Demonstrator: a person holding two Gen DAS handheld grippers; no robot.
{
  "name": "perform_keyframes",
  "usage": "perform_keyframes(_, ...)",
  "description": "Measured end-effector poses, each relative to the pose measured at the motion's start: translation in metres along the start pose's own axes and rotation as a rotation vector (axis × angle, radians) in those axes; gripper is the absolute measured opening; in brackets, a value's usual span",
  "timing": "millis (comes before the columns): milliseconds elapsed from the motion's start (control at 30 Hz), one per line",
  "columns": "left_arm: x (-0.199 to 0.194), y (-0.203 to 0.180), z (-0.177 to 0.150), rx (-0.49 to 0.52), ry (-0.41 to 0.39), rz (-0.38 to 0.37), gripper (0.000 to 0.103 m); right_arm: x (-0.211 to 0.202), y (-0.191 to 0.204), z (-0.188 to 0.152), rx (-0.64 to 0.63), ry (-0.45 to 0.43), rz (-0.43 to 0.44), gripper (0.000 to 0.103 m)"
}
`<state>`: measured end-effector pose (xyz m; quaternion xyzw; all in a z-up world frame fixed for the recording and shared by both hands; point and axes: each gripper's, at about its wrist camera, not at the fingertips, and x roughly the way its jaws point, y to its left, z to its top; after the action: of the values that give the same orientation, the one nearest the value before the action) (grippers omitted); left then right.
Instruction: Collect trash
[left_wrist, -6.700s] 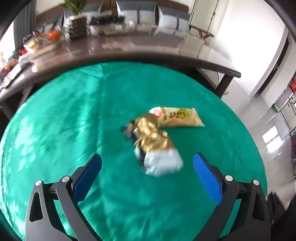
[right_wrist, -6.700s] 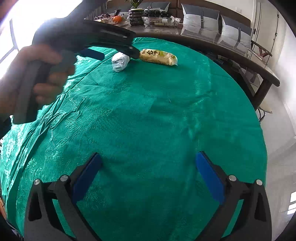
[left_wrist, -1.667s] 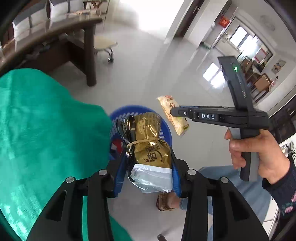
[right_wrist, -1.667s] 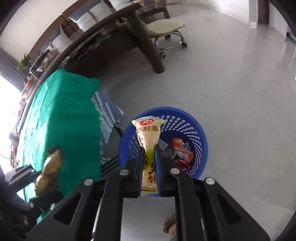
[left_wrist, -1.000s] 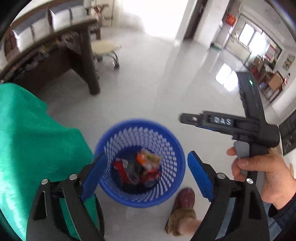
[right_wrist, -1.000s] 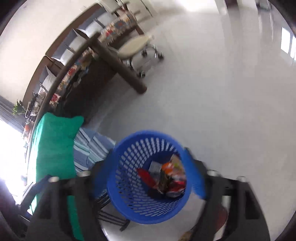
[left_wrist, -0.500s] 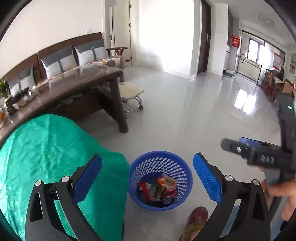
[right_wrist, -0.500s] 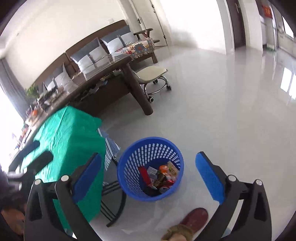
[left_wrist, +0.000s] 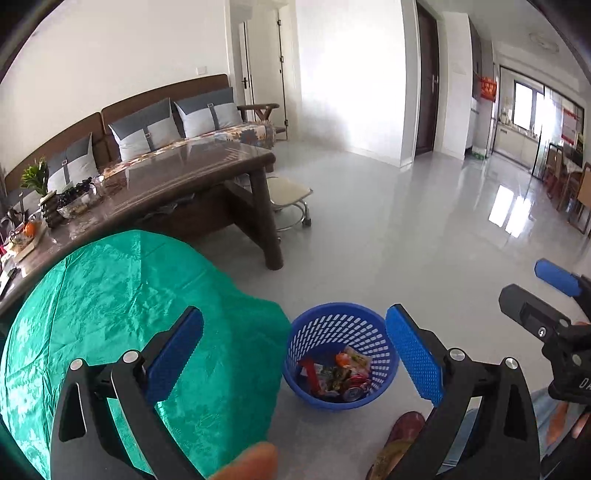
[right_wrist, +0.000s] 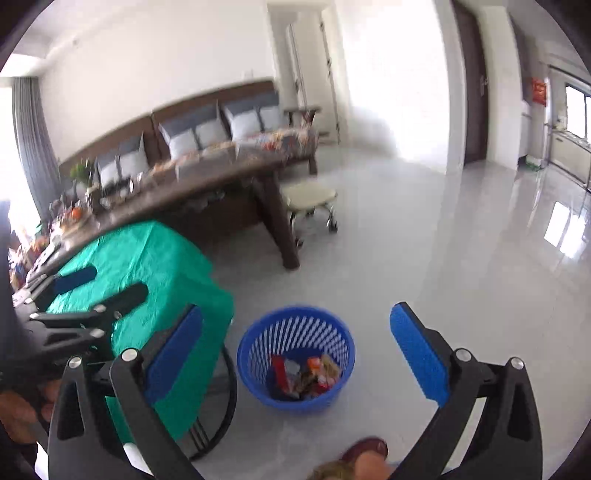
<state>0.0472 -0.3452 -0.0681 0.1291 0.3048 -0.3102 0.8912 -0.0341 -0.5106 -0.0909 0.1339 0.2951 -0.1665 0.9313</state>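
**Trash deposited, both grippers empty**

Green tabletop (left_wrist: 110, 295) at left carries no visible trash. Left gripper (left_wrist: 293, 354) and right gripper (right_wrist: 295, 354): jaws apart after release, empty. Wrappers (left_wrist: 338, 373) lie inside the blue basket (left_wrist: 340, 321) on the floor.

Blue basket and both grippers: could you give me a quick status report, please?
Left gripper and right gripper open, empty. Blue basket on floor, wrappers inside. Nothing in the way.
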Motion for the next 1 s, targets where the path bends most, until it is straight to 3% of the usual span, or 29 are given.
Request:
perform_keyframes(67, -0.006, 0.002, 0.000, -0.016, 0.005, -0.020, 0.098, 0.011, 0.000, 0.000, 0.020, 0.067, 0.002, 0.098)
perform_keyframes(167, -0.003, 0.005, 0.000, -0.054, 0.086, -0.011, 0.098, 0.011, 0.000, -0.010, 0.068, 0.121, -0.003, 0.098)
perform_keyframes(433, 0.023, 0.003, -0.015, -0.039, 0.265, -0.085, 0.098, 0.021, 0.006, -0.026, 0.009, 0.258, -0.075, 0.098)
perform_keyframes(1000, 0.037, 0.000, -0.021, -0.019, 0.294, -0.052, 0.098, 0.023, 0.008, -0.029, 0.009, 0.292, -0.082, 0.098)
